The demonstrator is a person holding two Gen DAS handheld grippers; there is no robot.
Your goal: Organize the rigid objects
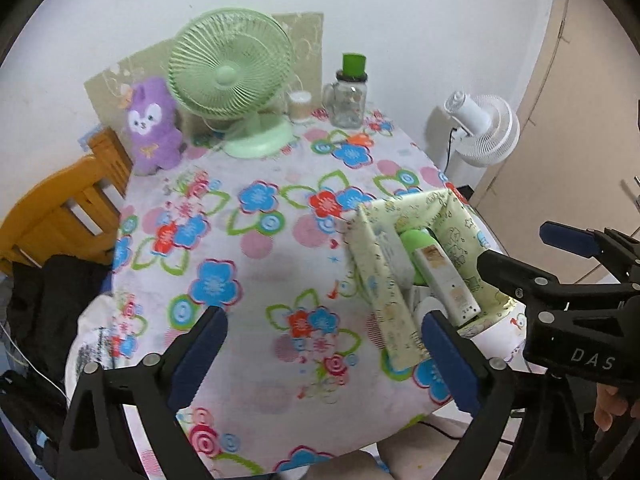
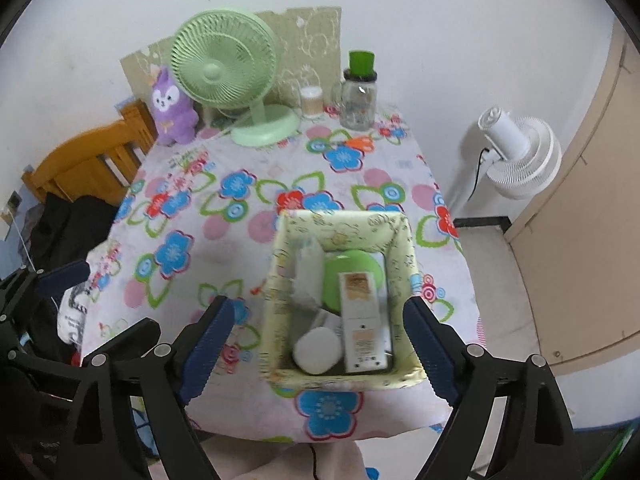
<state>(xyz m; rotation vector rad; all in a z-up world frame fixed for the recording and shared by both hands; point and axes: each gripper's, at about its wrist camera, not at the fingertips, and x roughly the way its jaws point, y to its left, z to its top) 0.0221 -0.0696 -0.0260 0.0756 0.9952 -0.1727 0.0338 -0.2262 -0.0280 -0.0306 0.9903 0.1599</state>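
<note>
Both grippers wide, nothing held: left gripper (image 1: 324,356), right gripper (image 2: 320,344). Basket (image 2: 280,280) sits at table's 5 o'clock, holding tube (image 2: 362,320), green lid (image 2: 352,268), white pod (image 2: 316,350). Looks finished; next, back clear, check for strays.

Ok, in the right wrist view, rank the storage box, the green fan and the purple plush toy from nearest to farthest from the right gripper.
1. Storage box, directly ahead between the open fingers of the right gripper.
2. Green fan, far end, slightly left.
3. Purple plush toy, far left corner; close to the fan's range, hard to separate.

Left gripper (image 1: 324,354) and right gripper (image 2: 322,344) angled downward (jaws wide, empty).
</note>
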